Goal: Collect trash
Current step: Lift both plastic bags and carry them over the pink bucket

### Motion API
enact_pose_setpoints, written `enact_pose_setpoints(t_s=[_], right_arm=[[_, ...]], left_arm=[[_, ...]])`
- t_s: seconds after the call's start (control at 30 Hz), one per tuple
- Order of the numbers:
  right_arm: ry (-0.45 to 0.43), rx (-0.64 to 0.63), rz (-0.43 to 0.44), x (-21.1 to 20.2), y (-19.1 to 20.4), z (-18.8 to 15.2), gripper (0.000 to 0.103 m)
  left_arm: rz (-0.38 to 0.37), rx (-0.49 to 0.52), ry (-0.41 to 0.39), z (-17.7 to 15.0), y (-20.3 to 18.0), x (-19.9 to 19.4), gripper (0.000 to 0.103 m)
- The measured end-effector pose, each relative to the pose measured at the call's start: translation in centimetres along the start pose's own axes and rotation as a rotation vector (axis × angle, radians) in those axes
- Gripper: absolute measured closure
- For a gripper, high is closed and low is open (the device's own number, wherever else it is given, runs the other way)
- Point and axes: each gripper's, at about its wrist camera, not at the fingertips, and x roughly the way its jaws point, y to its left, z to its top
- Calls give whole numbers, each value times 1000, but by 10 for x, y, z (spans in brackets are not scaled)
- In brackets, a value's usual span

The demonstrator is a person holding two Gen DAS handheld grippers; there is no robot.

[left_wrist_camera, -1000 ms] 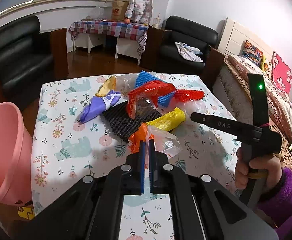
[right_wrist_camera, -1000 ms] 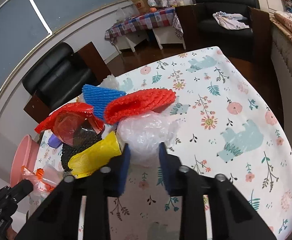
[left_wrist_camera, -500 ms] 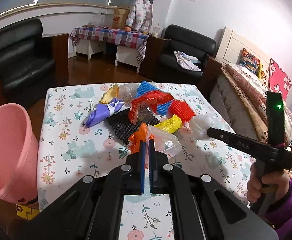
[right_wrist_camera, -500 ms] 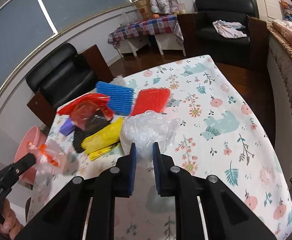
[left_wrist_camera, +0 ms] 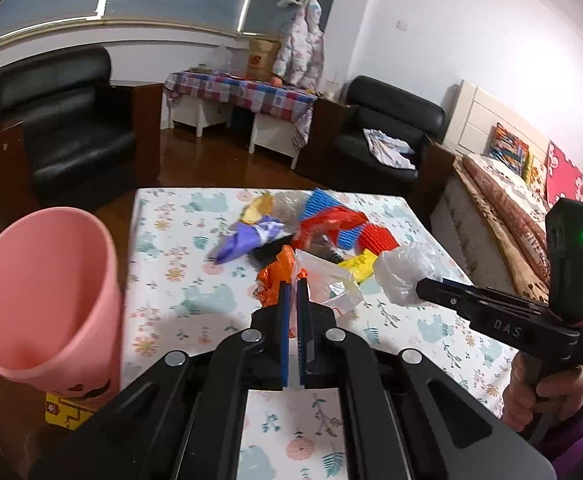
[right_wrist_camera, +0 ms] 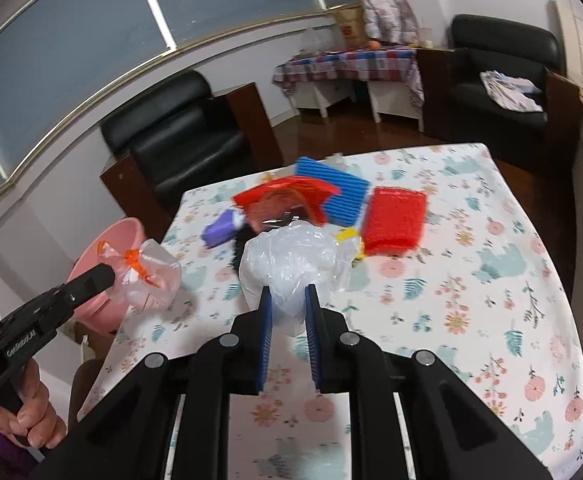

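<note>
A floral tabletop (right_wrist_camera: 471,280) holds a heap of bright wrappers (right_wrist_camera: 395,220). A pink bin (left_wrist_camera: 43,292) waits at its left edge. Both tongs carry trash binward — the right tongs (right_wrist_camera: 287,300) clench a clear crumpled bag (right_wrist_camera: 291,256), the left tongs (left_wrist_camera: 291,284) an orange-tied bag (left_wrist_camera: 319,280).

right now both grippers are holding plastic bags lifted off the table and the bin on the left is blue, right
Not quite: the bin is pink, as the left wrist view shows. The rest holds: the left gripper holds the orange-tied bag and the right gripper the clear crumpled bag, both above the table.
</note>
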Motion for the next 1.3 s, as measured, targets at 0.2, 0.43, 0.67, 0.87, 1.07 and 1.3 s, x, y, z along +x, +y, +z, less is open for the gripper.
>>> enact_pose_setpoints(t_s=[0.2,0.43,0.67,0.87,1.07,1.3], right_arm=[[3,-65,41,5,31,9,88],[21,-128,100,18,71,22,88],[38,-216,146,32,115,33,88],[57,-288,177,44,152,35,88],[79,-323,218,61,180,37,88],[106,-375,261,83,211,39,88]], left_arm=[[43,-45,-39,3,23,-18,101],[118,-49,-102,7,49,-41,100],[182,-113,-136,5,87,-60,101],[236,-158,-150,0,114,-70,101],[296,-183,-145,-6,135,-77,101],[390,-180,-129,-13,154,-81,101]])
